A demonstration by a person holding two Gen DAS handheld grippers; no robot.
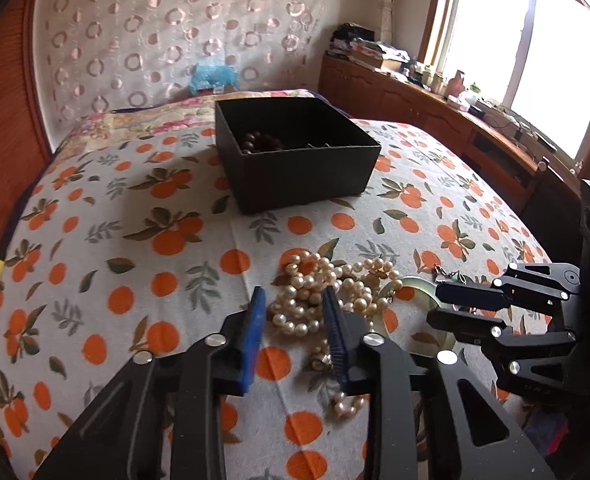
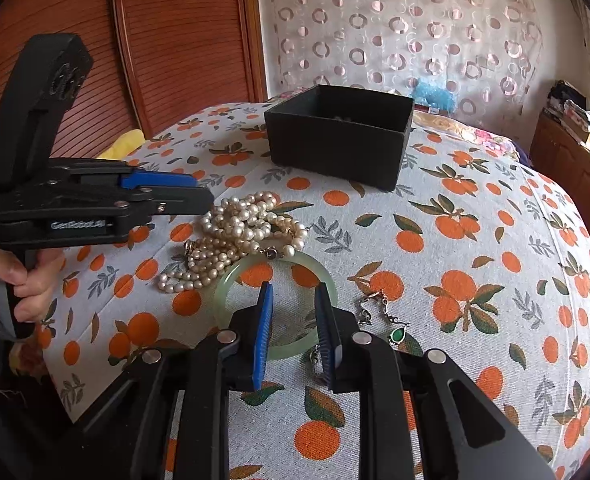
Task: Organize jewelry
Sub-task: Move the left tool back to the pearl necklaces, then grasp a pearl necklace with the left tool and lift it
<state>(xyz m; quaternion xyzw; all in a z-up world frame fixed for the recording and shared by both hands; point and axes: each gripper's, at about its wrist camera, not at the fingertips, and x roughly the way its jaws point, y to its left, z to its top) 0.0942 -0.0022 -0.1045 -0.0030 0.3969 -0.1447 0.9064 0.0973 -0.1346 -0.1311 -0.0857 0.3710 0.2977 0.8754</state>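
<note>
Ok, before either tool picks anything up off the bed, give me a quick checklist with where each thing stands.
1. Black box open at the top: ok.
2. Room left in the box: ok, only dark beads and something small show inside.
3. Left tool lined up on the pearl strands: ok, pearls sit between its fingers.
4. Right tool over the jade bangle: ok.
5. Pearls clear of the bangle: not ok, they overlap its rim.
6. Green earrings clear of the right tool: cannot tell.

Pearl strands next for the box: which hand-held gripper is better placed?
Left. The left hand-held gripper already straddles the pearl strands, jaws apart, while the right hand-held gripper sits over the jade bangle.
</note>
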